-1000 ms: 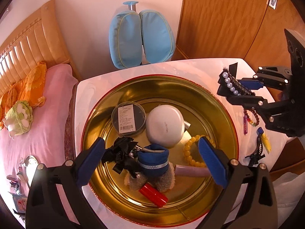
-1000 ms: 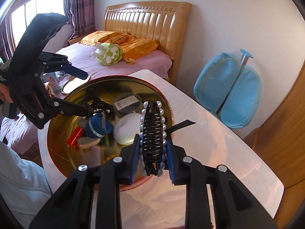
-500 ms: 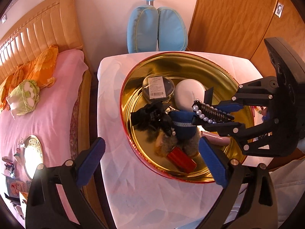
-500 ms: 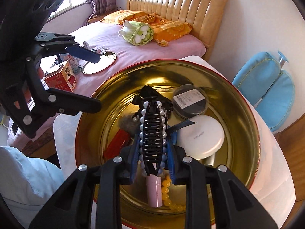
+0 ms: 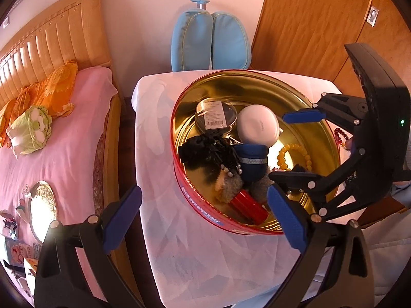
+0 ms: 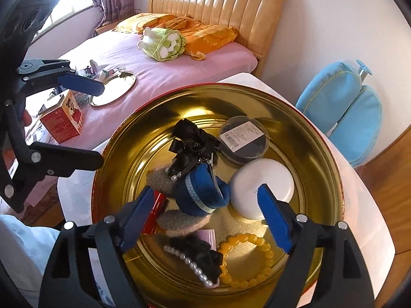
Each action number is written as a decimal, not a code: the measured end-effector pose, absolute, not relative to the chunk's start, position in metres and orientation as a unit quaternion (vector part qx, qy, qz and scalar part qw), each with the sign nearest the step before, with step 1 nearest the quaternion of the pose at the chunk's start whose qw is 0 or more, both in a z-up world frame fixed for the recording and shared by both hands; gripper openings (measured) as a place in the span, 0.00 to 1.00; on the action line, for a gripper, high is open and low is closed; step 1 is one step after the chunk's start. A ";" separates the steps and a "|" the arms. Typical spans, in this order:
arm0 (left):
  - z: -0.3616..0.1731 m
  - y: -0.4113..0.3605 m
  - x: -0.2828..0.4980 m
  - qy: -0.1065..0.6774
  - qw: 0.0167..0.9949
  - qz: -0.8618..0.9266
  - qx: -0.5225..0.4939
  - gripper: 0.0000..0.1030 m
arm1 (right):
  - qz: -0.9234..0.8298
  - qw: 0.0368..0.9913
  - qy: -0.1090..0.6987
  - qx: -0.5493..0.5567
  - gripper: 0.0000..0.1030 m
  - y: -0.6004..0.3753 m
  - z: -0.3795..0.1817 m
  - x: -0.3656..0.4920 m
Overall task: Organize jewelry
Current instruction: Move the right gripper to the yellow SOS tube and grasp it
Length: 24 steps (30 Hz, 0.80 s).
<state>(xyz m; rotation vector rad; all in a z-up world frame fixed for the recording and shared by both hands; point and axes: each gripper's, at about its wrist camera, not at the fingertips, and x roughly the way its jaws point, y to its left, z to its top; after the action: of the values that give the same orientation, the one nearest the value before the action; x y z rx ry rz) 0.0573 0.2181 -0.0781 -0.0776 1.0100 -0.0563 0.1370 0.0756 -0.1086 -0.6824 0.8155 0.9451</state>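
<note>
Bedroom, white-clothed table (image 5: 195, 251). Pearl hair clip (image 6: 195, 264) dropped in gold tin (image 6: 318, 154), near edge, by yellow beads (image 6: 246, 259). Light, stiff, slippery pearls; grip across spine. Right gripper (image 6: 205, 220) just opened, empty; left gripper (image 5: 203, 220) apart, empty.

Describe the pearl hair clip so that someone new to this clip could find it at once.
Find the round gold tin on the white-clothed table. At its near edge, between the right gripper's open jaws, the hair clip lies against the yellow bead bracelet. Only it is black with a row of white pearls.
</note>
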 end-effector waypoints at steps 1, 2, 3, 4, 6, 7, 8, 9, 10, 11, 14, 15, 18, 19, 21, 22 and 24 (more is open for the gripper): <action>-0.076 0.215 0.059 0.482 0.875 -0.034 -0.033 0.93 | 0.429 0.762 0.372 -0.310 0.84 0.073 -0.106 0.137; -0.074 0.213 0.062 0.480 0.876 -0.041 -0.028 0.93 | 0.425 0.767 0.371 -0.306 0.85 0.069 -0.104 0.137; -0.073 0.210 0.064 0.479 0.876 -0.048 -0.023 0.93 | 0.418 0.773 0.370 -0.302 0.85 0.065 -0.101 0.138; -0.072 0.206 0.067 0.477 0.877 -0.056 -0.018 0.93 | 0.411 0.778 0.369 -0.298 0.86 0.060 -0.099 0.139; -0.071 0.197 0.073 0.476 0.876 -0.071 -0.008 0.93 | 0.394 0.791 0.368 -0.290 0.87 0.048 -0.094 0.140; -0.071 0.192 0.076 0.476 0.876 -0.079 -0.003 0.93 | 0.385 0.797 0.368 -0.285 0.87 0.041 -0.091 0.141; -0.070 0.188 0.080 0.475 0.876 -0.088 0.002 0.93 | 0.374 0.805 0.367 -0.278 0.88 0.032 -0.088 0.142; -0.070 0.182 0.084 0.474 0.875 -0.098 0.006 0.93 | 0.364 0.811 0.367 -0.273 0.89 0.024 -0.085 0.144; -0.069 0.176 0.088 0.474 0.874 -0.108 0.011 0.93 | 0.352 0.819 0.366 -0.268 0.89 0.014 -0.082 0.144; -0.069 0.170 0.092 0.473 0.873 -0.118 0.016 0.93 | 0.340 0.825 0.366 -0.263 0.89 0.005 -0.081 0.145; -0.069 0.149 0.103 0.471 0.868 -0.152 0.033 0.93 | 0.298 0.843 0.377 -0.242 0.90 -0.027 -0.078 0.146; -0.069 0.141 0.106 0.470 0.866 -0.164 0.038 0.93 | 0.284 0.848 0.380 -0.235 0.90 -0.038 -0.077 0.146; -0.070 0.115 0.114 0.465 0.861 -0.198 0.052 0.93 | 0.241 0.863 0.391 -0.211 0.90 -0.073 -0.076 0.147; -0.069 0.107 0.116 0.463 0.859 -0.210 0.057 0.93 | 0.226 0.867 0.395 -0.203 0.90 -0.084 -0.077 0.148; -0.069 0.090 0.119 0.459 0.854 -0.236 0.068 0.93 | 0.196 0.874 0.402 -0.188 0.90 -0.107 -0.079 0.147; -0.068 0.082 0.120 0.457 0.851 -0.248 0.073 0.93 | 0.181 0.877 0.406 -0.180 0.90 -0.119 -0.080 0.147; -0.068 0.064 0.123 0.454 0.844 -0.272 0.087 0.93 | 0.153 0.882 0.413 -0.165 0.90 -0.139 -0.082 0.147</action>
<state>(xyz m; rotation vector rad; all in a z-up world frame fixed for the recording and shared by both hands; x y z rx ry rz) 0.1225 0.0644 -0.0681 0.1833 0.9592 -0.5736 0.1466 -0.1386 -0.0821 -0.3433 0.8607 0.3180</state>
